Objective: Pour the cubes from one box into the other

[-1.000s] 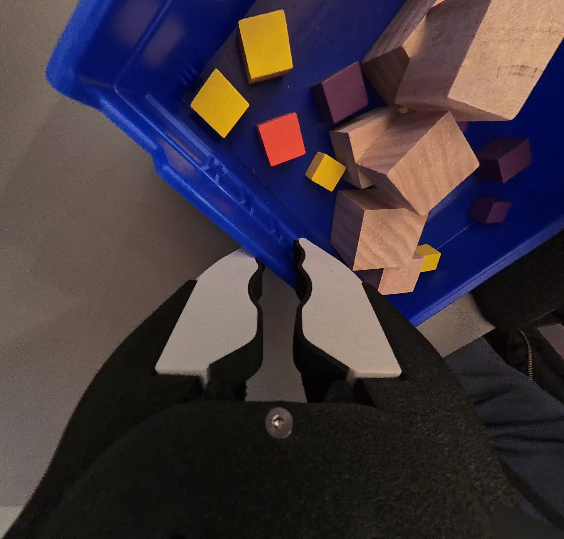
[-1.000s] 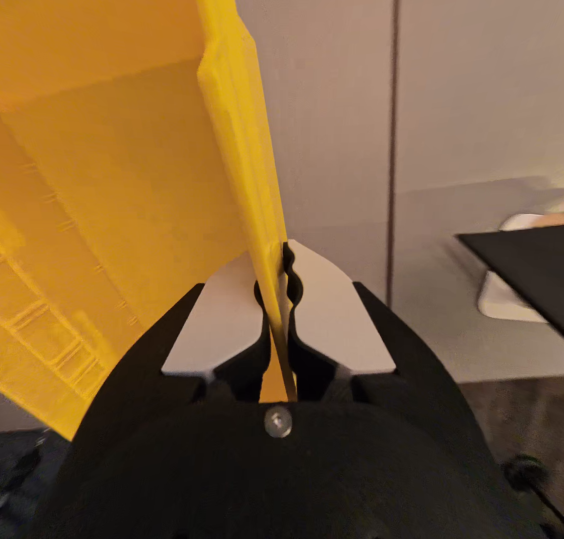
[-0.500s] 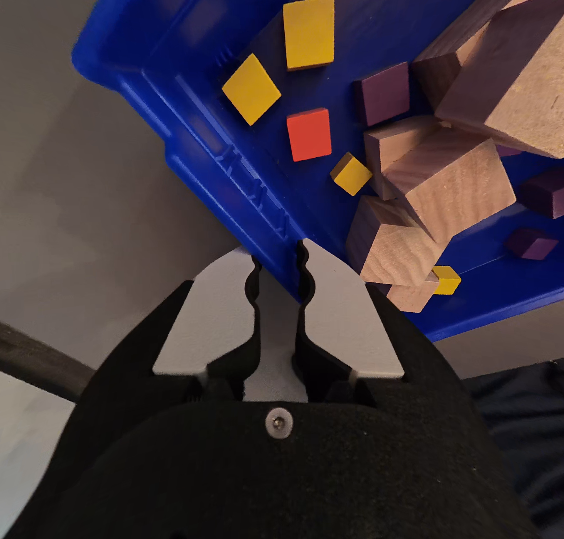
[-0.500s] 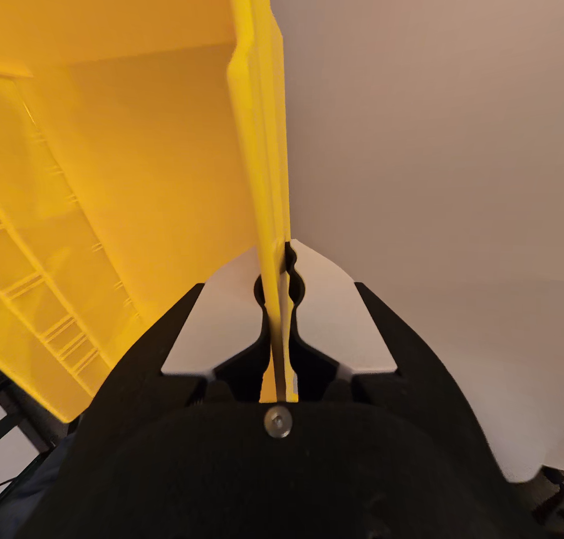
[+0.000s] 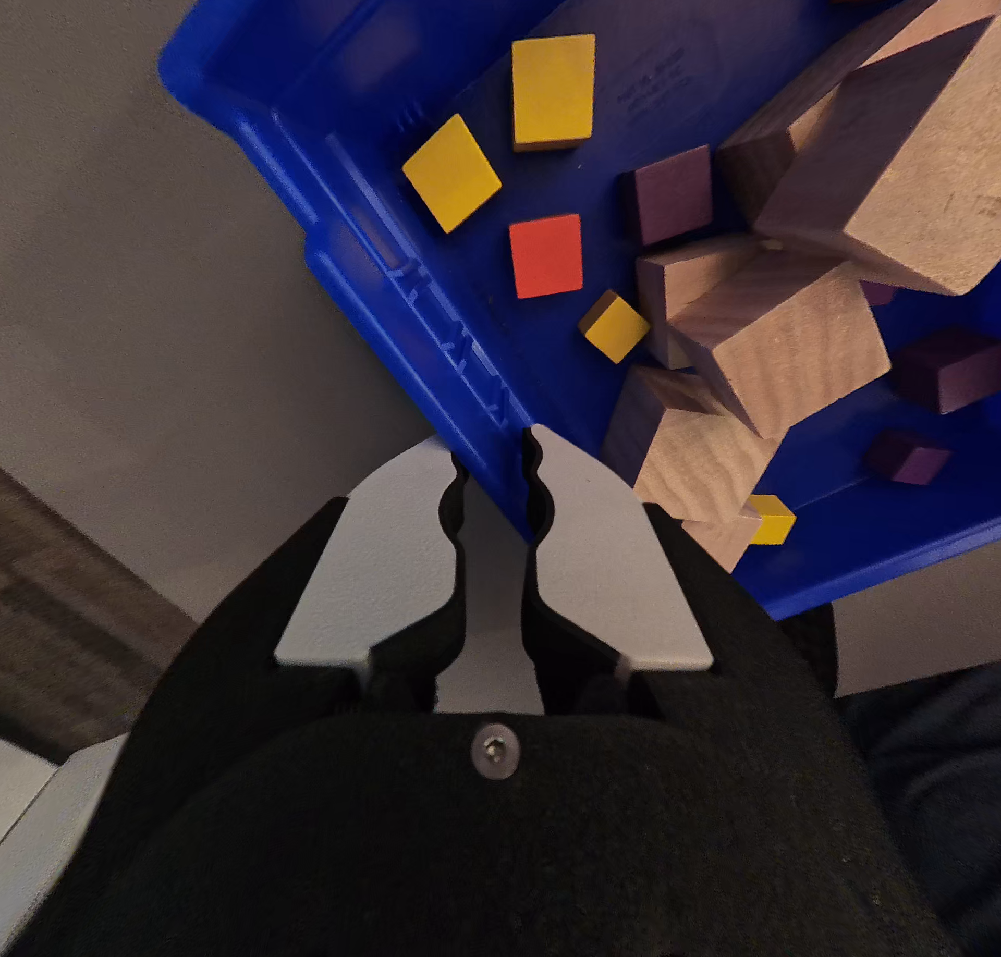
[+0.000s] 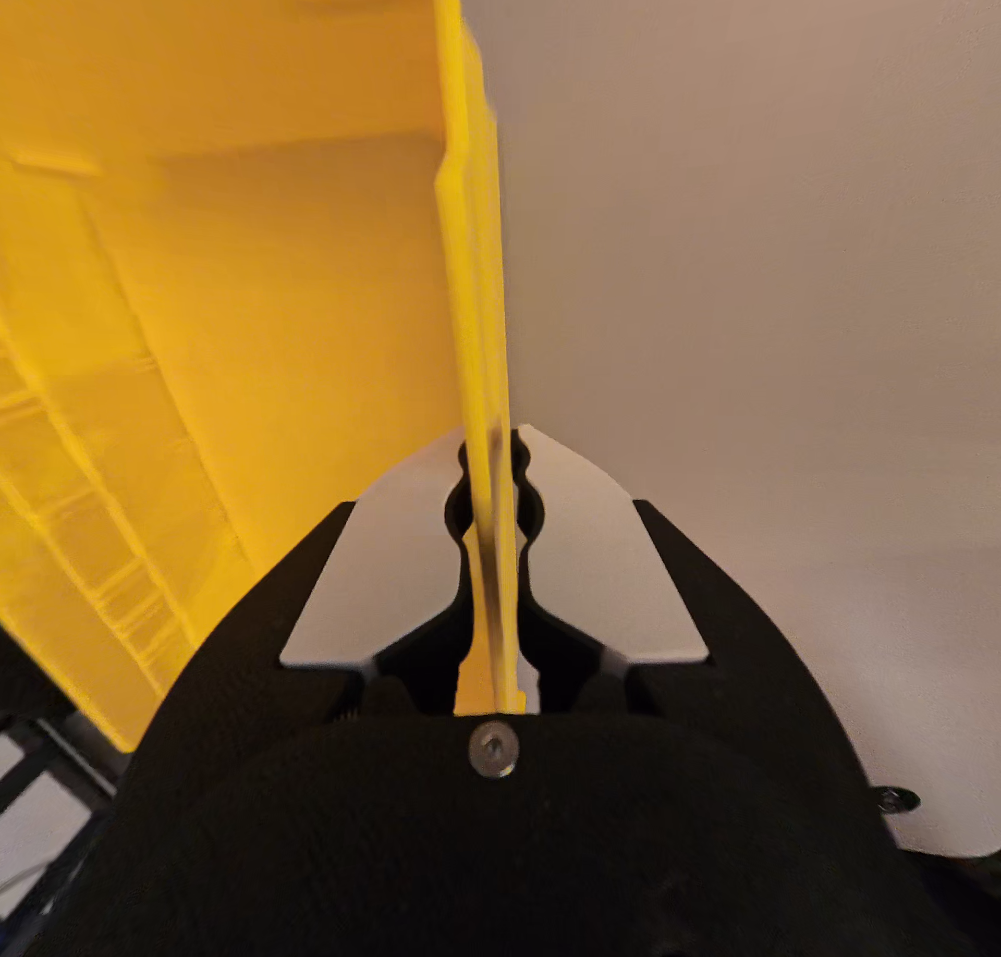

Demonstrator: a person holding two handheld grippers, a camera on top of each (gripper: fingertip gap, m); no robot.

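Resting inside the blue box (image 5: 379,292), the cubes are lying just ahead and to the right of the left gripper (image 5: 490,443). Several large bare wooden cubes (image 5: 780,351) are piling against each other close to the right finger, while small painted ones are lying flat on the box floor: two yellow cubes (image 5: 552,91), a red cube (image 5: 546,255) and some purple cubes (image 5: 671,194). The wooden cubes are probably the heaviest part of the load, and being hard and smooth they are likely to slide and tumble all together once the floor is tilting enough.

The blue box is looking like stiff moulded plastic with a ribbed rim. The left gripper is pinching this rim, one finger outside the wall and one inside, with the jaws closed down to the thickness of the wall. Such a grip at one edge is holding the box far from its weight, so I judge it may be twisting in the jaws; a hold nearer the middle of a long side would be steadier.

The right gripper (image 6: 490,443) is clamping in the same way the thin wall of the yellow box (image 6: 271,281), which is standing steeply to its left. No cubes are showing inside it, so it is probably light now.

Behind both boxes a plain pale wall (image 6: 758,227) is filling the background.
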